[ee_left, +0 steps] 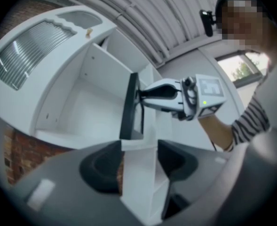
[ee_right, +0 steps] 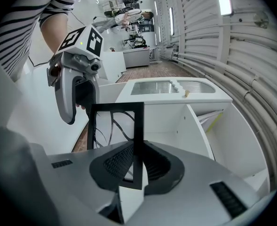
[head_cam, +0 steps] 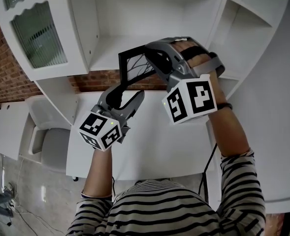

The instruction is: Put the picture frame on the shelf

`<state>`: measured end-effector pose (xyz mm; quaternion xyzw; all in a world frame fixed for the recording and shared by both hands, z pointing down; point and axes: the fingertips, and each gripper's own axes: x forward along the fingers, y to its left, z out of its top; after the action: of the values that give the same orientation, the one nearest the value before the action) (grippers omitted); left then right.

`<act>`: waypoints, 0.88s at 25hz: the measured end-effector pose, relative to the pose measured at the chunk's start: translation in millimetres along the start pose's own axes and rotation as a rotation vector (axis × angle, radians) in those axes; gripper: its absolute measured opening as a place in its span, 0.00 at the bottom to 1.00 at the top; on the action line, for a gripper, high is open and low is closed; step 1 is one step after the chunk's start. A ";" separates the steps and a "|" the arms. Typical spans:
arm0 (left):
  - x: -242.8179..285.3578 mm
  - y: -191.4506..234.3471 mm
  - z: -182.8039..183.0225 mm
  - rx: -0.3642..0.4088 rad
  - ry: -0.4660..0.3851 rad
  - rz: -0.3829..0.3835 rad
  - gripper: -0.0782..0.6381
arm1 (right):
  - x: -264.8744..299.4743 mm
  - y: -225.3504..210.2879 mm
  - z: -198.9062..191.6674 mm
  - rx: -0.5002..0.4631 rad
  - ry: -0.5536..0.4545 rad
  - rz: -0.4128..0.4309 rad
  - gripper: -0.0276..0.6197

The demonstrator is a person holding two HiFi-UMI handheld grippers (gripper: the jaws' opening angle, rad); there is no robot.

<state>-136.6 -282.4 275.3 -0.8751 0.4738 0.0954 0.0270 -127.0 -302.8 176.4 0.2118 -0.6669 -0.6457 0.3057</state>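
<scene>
No word, number, brand name or label can be read anywhere in the scene. The only printed signs are black square marker patterns. One set is on the white cube (head_cam: 100, 130) at the near end of the left tongs (head_cam: 127, 95), and the other is on the white cube (head_cam: 191, 100) at the near end of the right tongs (head_cam: 152, 58). They are coded blocks, not letters or digits.
</scene>
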 end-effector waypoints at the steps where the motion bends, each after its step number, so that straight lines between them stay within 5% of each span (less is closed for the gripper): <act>1: 0.7 0.8 0.8 0.002 0.000 -0.001 0.45 | 2.1 -1.6 -1.0 -0.001 0.002 0.000 0.14; 11: 6.0 9.5 -2.7 0.014 0.027 -0.009 0.16 | 22.9 -13.6 -11.4 -0.016 0.006 -0.012 0.14; 22: 14.6 17.1 -3.8 0.020 0.039 -0.022 0.12 | 51.1 -20.9 -32.8 -0.009 0.037 -0.012 0.14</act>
<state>-142.6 -304.4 276.9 -0.8816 0.4654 0.0731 0.0275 -144.0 -362.9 161.9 0.2262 -0.6568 -0.6466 0.3152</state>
